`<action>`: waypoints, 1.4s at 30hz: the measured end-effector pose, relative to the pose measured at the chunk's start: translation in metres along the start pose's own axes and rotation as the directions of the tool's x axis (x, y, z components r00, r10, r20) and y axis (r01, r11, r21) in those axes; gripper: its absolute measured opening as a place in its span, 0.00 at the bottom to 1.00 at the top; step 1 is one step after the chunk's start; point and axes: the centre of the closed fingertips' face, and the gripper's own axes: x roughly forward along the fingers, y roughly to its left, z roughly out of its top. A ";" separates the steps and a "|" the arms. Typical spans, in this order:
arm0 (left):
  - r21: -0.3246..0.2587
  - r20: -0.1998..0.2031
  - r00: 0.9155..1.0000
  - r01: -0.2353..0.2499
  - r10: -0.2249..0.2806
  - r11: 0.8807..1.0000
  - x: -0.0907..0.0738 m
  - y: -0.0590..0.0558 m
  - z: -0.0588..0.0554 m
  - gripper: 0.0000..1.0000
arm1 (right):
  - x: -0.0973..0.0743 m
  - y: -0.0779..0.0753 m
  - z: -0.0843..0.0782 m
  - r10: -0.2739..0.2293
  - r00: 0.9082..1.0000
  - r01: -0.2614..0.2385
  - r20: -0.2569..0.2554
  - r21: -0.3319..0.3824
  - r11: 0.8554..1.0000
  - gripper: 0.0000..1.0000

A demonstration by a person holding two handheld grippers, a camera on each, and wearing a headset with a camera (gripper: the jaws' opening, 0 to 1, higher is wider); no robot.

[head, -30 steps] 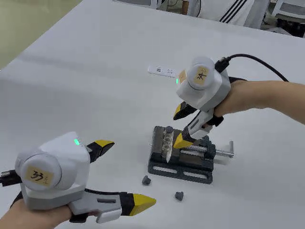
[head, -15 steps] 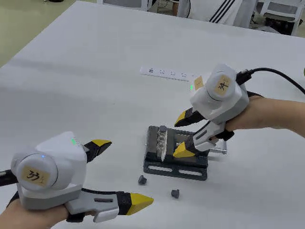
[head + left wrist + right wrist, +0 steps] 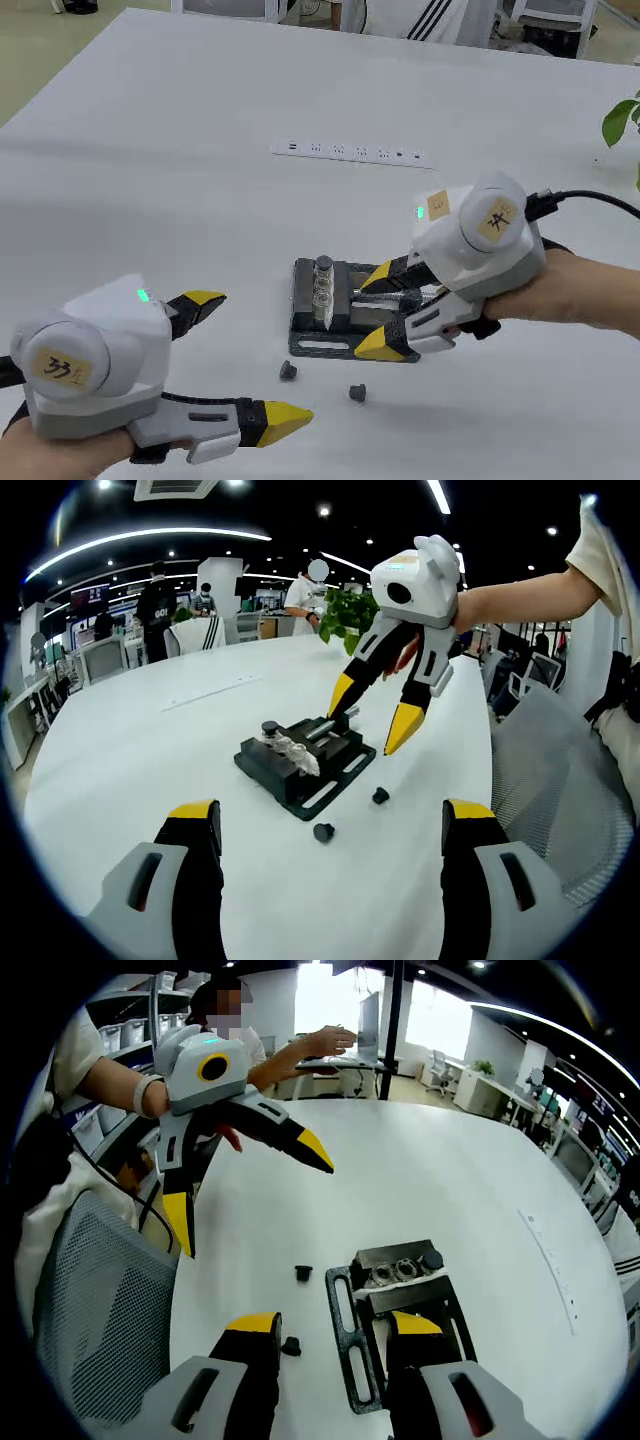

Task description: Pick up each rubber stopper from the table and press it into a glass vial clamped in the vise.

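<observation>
One white table holds everything. My left gripper and right gripper both hang wide open and empty, the right just over the vise. The vials are clamped upright there. A stopper and a second stopper lie loose in front. Risk, I reckon: a yellow tip clips glass, or a pinched stopper squirts away.

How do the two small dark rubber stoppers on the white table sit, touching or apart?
Apart: the head view shows bare white table between the left stopper and the right stopper.
</observation>
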 end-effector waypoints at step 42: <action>-0.020 -0.025 1.000 0.000 -0.001 1.000 -0.003 -0.002 -0.008 0.88 | 0.038 0.033 -0.058 -0.053 0.996 0.042 0.070 0.147 0.988 0.11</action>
